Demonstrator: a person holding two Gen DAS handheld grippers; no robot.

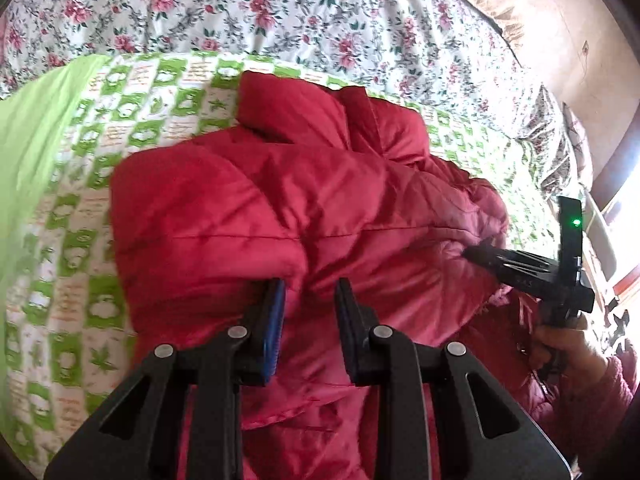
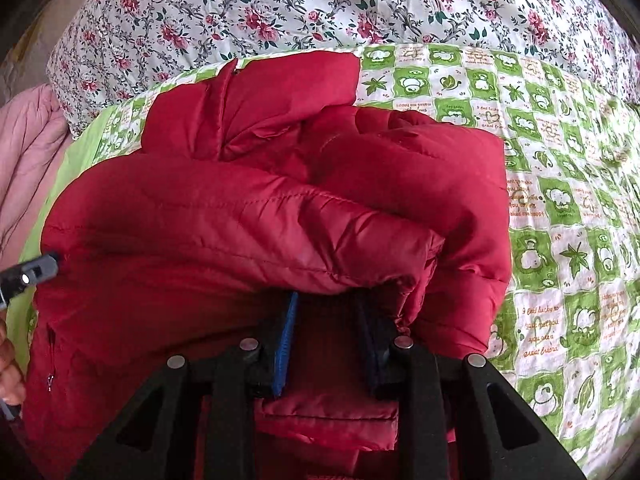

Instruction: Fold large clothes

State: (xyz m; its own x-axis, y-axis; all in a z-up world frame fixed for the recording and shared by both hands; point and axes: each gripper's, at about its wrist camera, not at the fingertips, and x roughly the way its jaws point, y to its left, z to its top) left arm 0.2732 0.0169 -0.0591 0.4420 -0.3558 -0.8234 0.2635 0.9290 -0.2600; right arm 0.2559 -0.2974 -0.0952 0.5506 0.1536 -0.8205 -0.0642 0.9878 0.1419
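A red puffer jacket point(image 1: 260, 200) lies bunched and partly folded on a green checked blanket point(image 1: 72, 240). In the left wrist view my left gripper point(image 1: 310, 300) is shut on a fold of its near edge, and red fabric fills the gap between the fingers. The right gripper point(image 1: 468, 254) enters from the right with its tips buried in the jacket's side. In the right wrist view the jacket point(image 2: 240, 220) bulges over my right gripper point(image 2: 328, 312), which is shut on a ribbed red hem. The left gripper point(image 2: 52, 264) touches the jacket's left side.
A floral sheet point(image 1: 280, 8) covers the bed beyond the blanket point(image 2: 560, 240). A pink quilted garment point(image 2: 28, 140) lies at the far left. A hand point(image 1: 568, 344) in a pink sleeve holds the right gripper. A beige pillow point(image 1: 500, 0) sits at the bed's far right.
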